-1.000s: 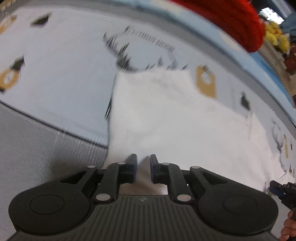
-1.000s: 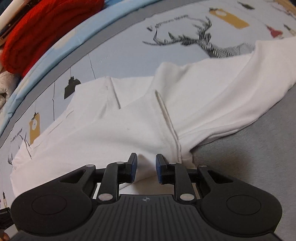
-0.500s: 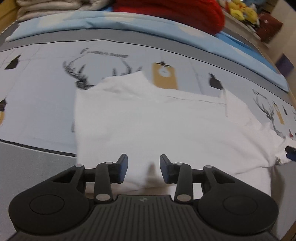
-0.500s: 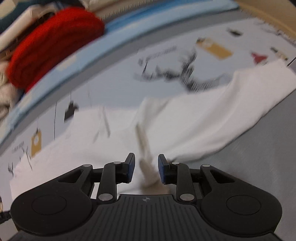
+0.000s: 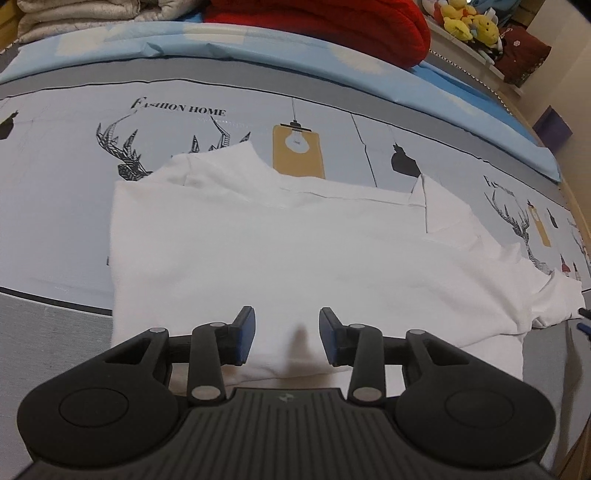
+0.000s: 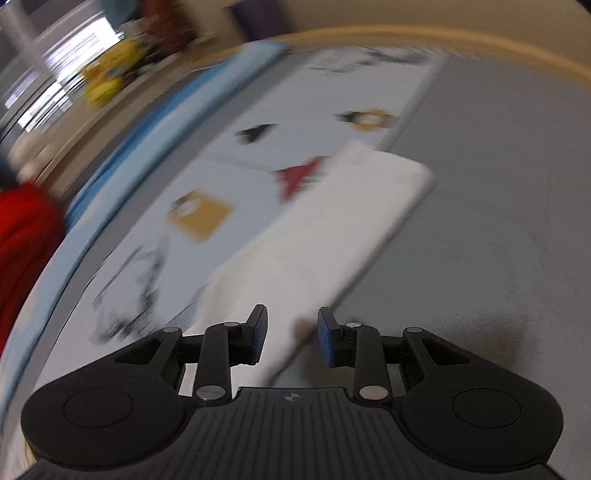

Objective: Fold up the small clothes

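A small white garment [image 5: 295,251] lies flat on the printed bedspread, folded over along its near side, its collar end at the far left. My left gripper [image 5: 287,338] is open just above the garment's near edge, holding nothing. In the blurred right wrist view a white strip of the garment [image 6: 332,229] runs away from my right gripper [image 6: 291,334], which is open over its near end. The tips of the right gripper [image 5: 583,319] show at the right edge of the left wrist view.
The bedspread [image 5: 74,155] has deer and lamp prints and a grey band near me. A red knit blanket [image 5: 332,22], folded pale bedding [image 5: 74,14] and yellow plush toys [image 5: 469,22] lie at the far side. A wooden bed edge [image 6: 480,48] curves at the right.
Both grippers have opened and let go of the garment, which now lies flat. The right gripper has swung round to the right, toward the garment's end; its view is blurred.
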Available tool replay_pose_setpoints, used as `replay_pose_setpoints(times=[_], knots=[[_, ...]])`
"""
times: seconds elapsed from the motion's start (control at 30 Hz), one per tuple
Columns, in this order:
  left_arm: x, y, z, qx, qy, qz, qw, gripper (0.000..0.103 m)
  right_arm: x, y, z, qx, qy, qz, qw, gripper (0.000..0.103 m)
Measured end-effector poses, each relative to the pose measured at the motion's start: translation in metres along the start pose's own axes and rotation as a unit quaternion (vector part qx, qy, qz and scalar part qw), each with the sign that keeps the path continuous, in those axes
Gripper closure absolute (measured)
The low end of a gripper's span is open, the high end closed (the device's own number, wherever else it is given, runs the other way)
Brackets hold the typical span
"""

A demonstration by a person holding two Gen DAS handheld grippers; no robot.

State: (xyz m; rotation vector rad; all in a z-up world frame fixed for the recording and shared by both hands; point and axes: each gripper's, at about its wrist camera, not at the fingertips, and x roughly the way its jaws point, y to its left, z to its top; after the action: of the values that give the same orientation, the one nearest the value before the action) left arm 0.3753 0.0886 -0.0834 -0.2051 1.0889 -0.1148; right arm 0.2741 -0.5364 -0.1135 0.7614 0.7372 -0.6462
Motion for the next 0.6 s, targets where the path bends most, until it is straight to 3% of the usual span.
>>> replay_pose_setpoints(times=[0.27, 0.6], knots=[[0.006, -0.003, 0.002, -0.010, -0.003, -0.007, 0.9999, 0.061, 0.043, -0.049, 0.012, 0.106, -0.001, 0.025, 0.994, 0.072], [0.005, 0.001, 0.003, -0.016, -0.002, -0.007, 0.9998, 0.061, 0.051, -0.047, 0.016, 0.120, -0.031, 0.021, 0.992, 0.072]])
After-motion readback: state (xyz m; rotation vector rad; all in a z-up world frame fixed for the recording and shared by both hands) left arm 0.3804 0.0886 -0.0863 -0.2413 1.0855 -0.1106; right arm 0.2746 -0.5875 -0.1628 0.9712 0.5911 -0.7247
